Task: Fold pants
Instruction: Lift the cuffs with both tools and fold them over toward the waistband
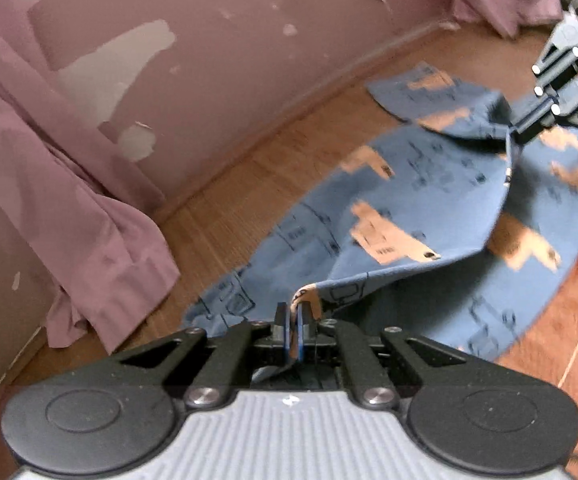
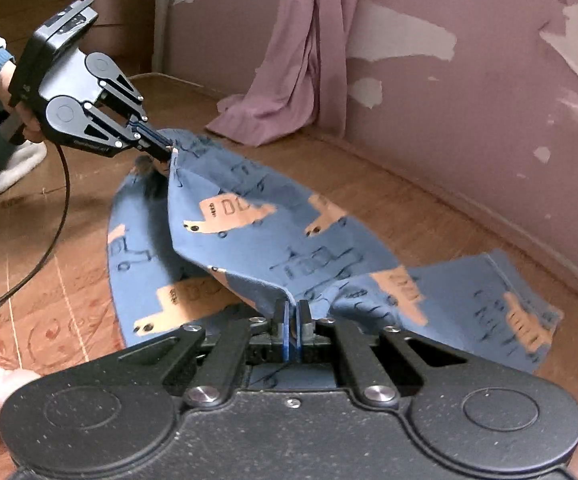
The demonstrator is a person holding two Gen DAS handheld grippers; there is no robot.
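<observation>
A pink wall [image 2: 469, 92] with flaking, patchy paint rises behind a glossy wood-grain floor [image 1: 257, 168], where a mauve curtain [image 1: 101, 240] pools in soft folds. On the floor lie soft blue cotton pants [image 2: 289, 248] printed with tan buses and thin dark line drawings, one layer lifted into a taut tent-like ridge. The black left gripper [image 1: 297, 312] is clamped on one fabric edge, and the black right gripper [image 2: 293, 312] is pinched closed on the other. A thin black cable [image 2: 55, 208] curves across the floor.

Wooden floor [image 2: 429, 208] under blue printed pants [image 2: 289, 248] and trailing mauve curtain [image 2: 273, 112].
</observation>
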